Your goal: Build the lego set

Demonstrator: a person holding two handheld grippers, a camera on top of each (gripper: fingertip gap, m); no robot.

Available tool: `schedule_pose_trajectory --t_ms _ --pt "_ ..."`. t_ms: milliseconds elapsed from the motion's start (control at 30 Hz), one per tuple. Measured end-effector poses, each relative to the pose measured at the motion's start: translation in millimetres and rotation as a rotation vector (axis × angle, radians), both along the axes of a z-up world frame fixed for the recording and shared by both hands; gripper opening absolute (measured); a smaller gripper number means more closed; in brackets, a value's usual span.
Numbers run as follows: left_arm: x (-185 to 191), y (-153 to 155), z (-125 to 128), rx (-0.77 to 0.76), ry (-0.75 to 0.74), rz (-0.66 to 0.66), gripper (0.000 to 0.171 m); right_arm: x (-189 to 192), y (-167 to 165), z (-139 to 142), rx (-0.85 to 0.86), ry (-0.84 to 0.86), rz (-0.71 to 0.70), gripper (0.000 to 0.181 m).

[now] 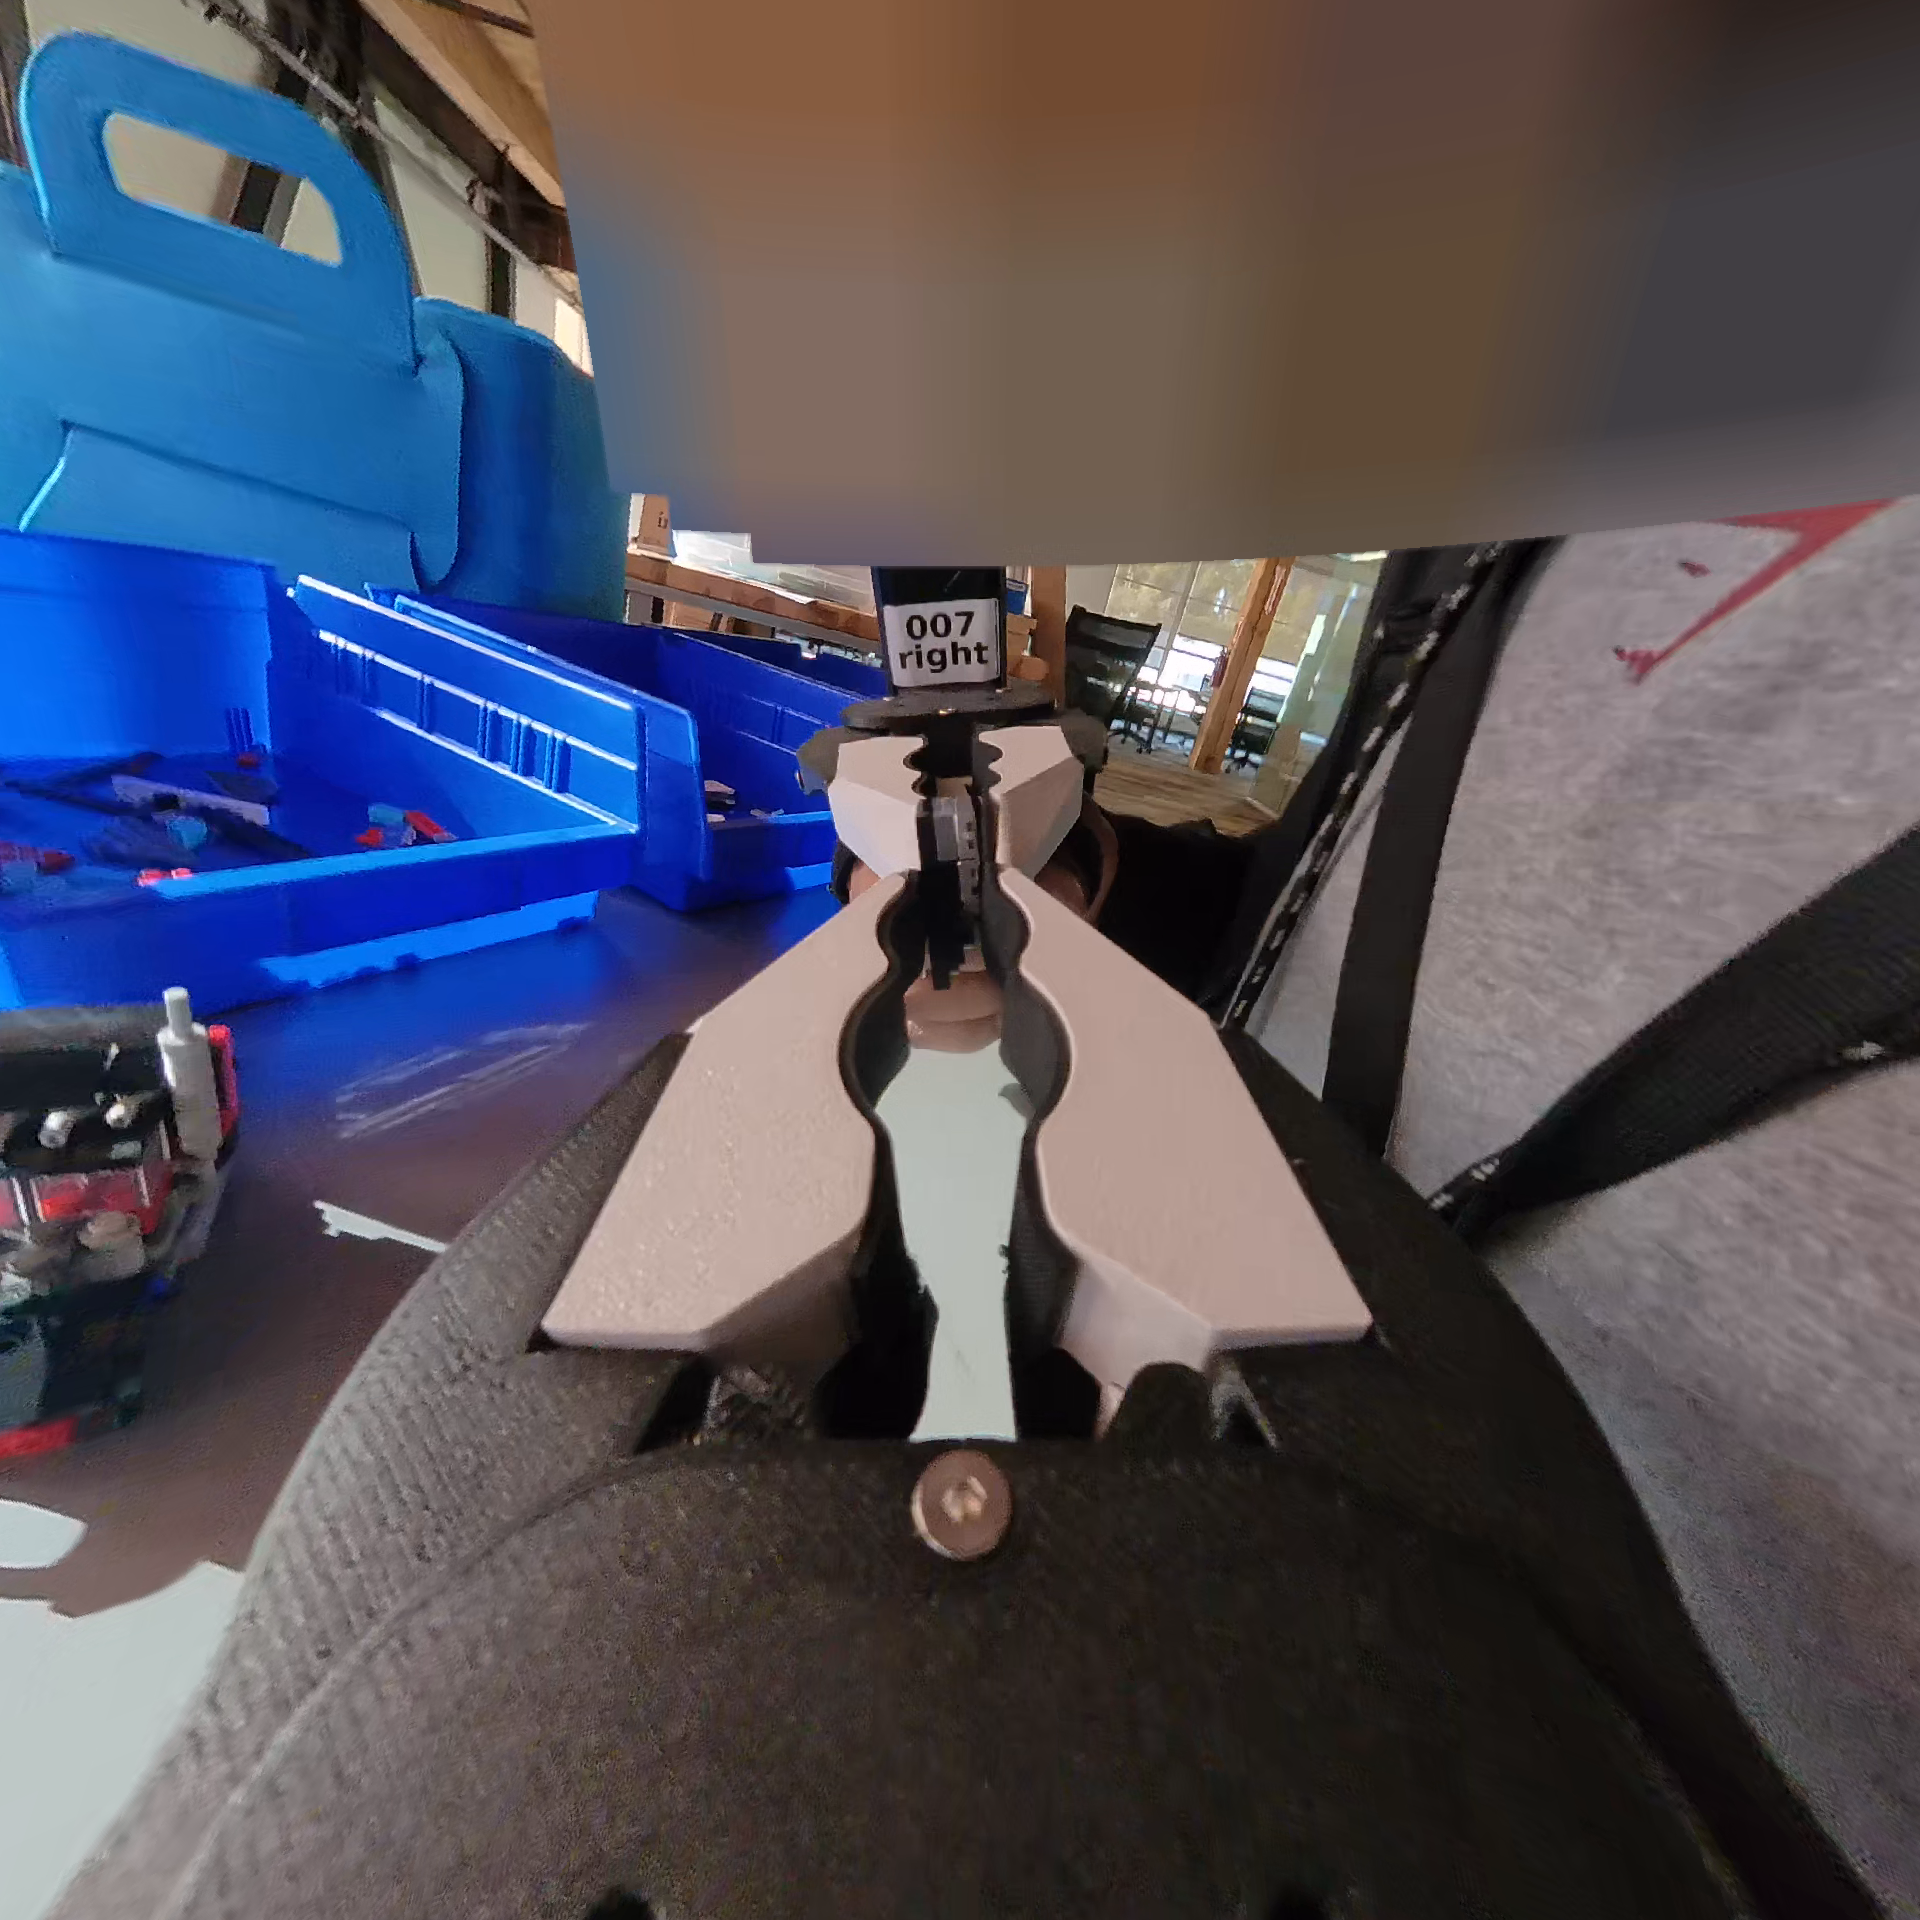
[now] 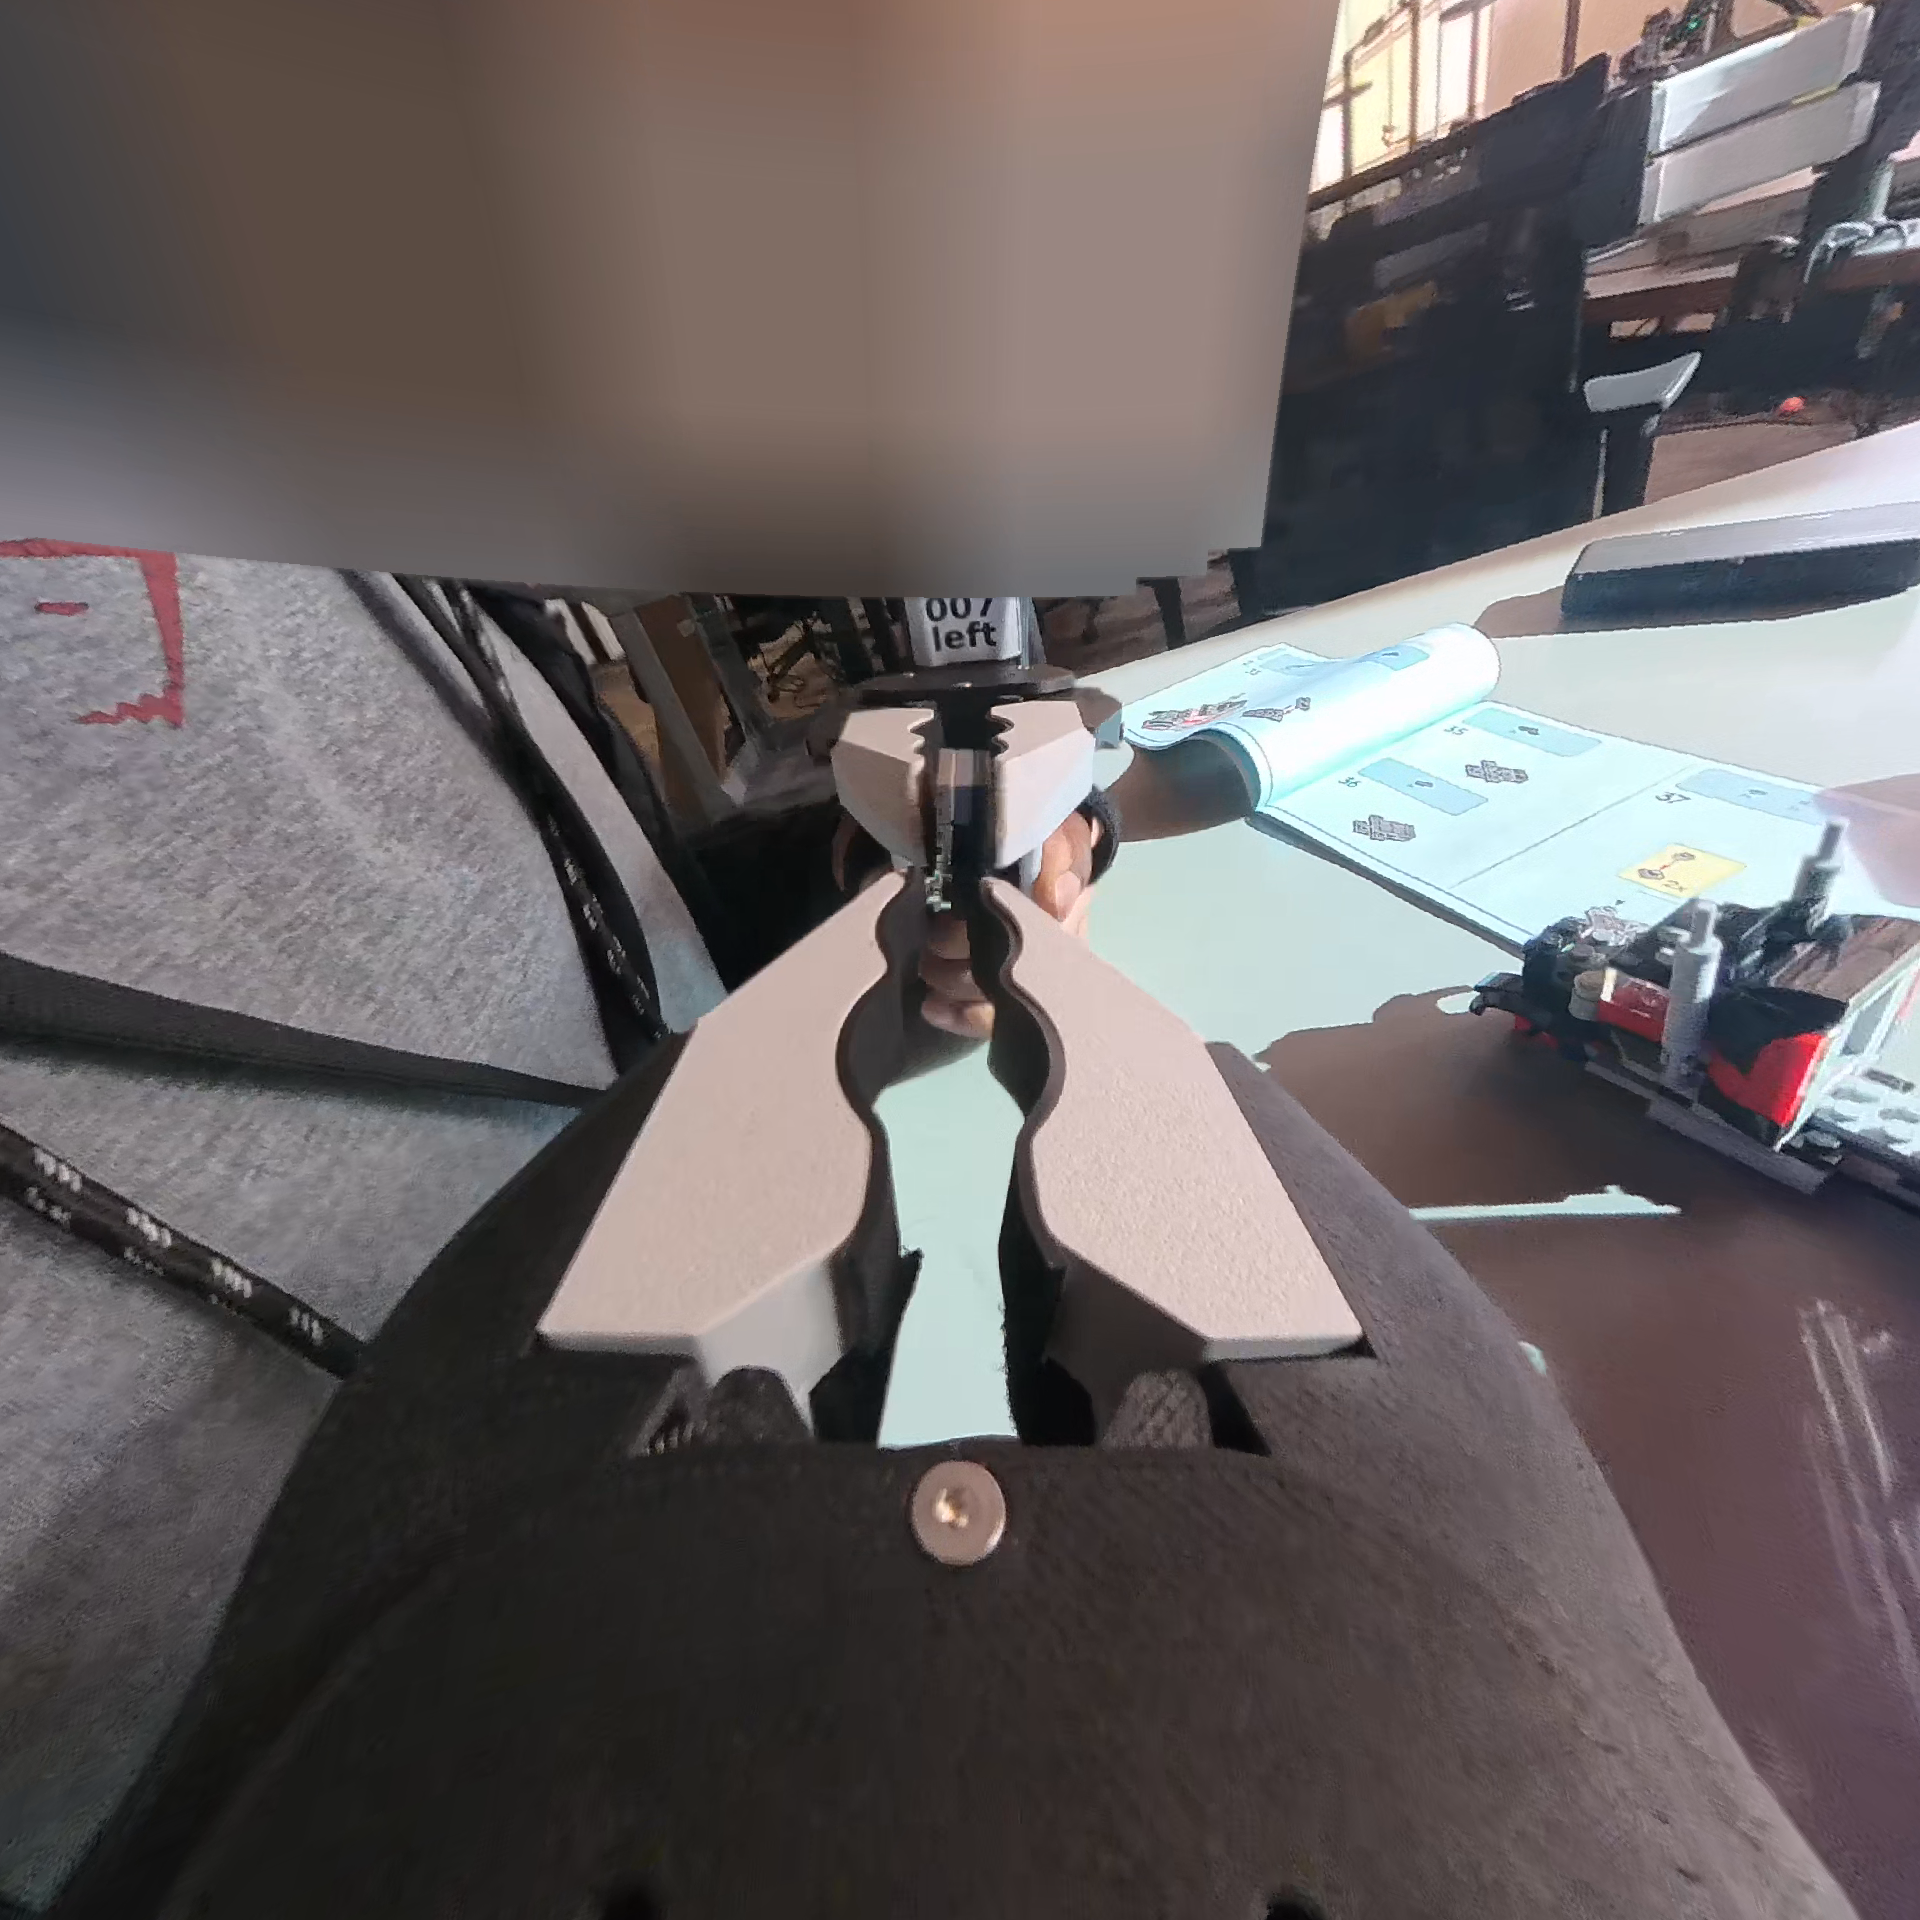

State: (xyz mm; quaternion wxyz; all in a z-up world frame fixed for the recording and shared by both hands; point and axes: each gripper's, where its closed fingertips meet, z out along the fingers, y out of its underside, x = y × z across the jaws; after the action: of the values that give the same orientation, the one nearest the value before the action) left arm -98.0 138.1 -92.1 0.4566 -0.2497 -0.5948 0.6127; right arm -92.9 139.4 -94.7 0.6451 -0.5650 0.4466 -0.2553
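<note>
The two tools meet tip to tip in the air, in front of the person's grey top. In the left wrist view, the left tool (image 1: 940,904) has its fingers drawn nearly together at the tips, pinching the lower end of a small grey-and-black lego piece (image 1: 948,862). The right tool (image 1: 951,805) faces it from beyond, its fingers closed on the upper end of the same piece. The right wrist view shows the mirror of this: the right tool (image 2: 951,894) grips the piece at its tips, and the left tool (image 2: 961,805) clamps it from the far side. The piece is small and partly hidden between the fingers, so it may be two parts pressed together; I cannot tell.

The half-built red, black and grey lego model (image 2: 1714,1029) sits on the counter (image 2: 1351,935), well to the side of the joined tools. Just beyond the model lies the open instruction booklet (image 2: 1475,769). On the model's other side stand blue bins (image 1: 312,810) holding loose bricks.
</note>
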Motion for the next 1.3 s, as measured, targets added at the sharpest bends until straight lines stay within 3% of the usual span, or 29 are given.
schedule_pose_trajectory --t_ms 100,200,400,533,833,1300 --pt "8.4 -13.2 -1.8 0.114 0.098 0.056 0.025 1.4 -10.9 4.6 0.122 -0.031 -0.042 0.01" --pt "22.4 -23.5 1.5 0.254 0.299 0.084 0.034 5.9 -23.8 4.7 0.232 -0.051 -0.118 0.01" --pt "24.5 -34.1 -6.1 0.433 0.543 0.155 0.035 15.7 -29.7 -1.3 0.348 -0.07 -0.231 0.01" --pt "22.8 -32.4 -3.8 0.441 0.651 0.144 0.024 16.7 -32.3 0.0 0.42 -0.097 -0.276 0.01" --pt "24.6 -31.0 -3.5 0.425 0.677 0.172 0.013 18.7 -32.0 -0.2 0.467 -0.105 -0.326 0.01" --pt "32.1 -32.9 -7.9 0.457 0.74 0.195 0.01 24.1 -27.9 -6.0 0.513 -0.062 -0.332 0.011"
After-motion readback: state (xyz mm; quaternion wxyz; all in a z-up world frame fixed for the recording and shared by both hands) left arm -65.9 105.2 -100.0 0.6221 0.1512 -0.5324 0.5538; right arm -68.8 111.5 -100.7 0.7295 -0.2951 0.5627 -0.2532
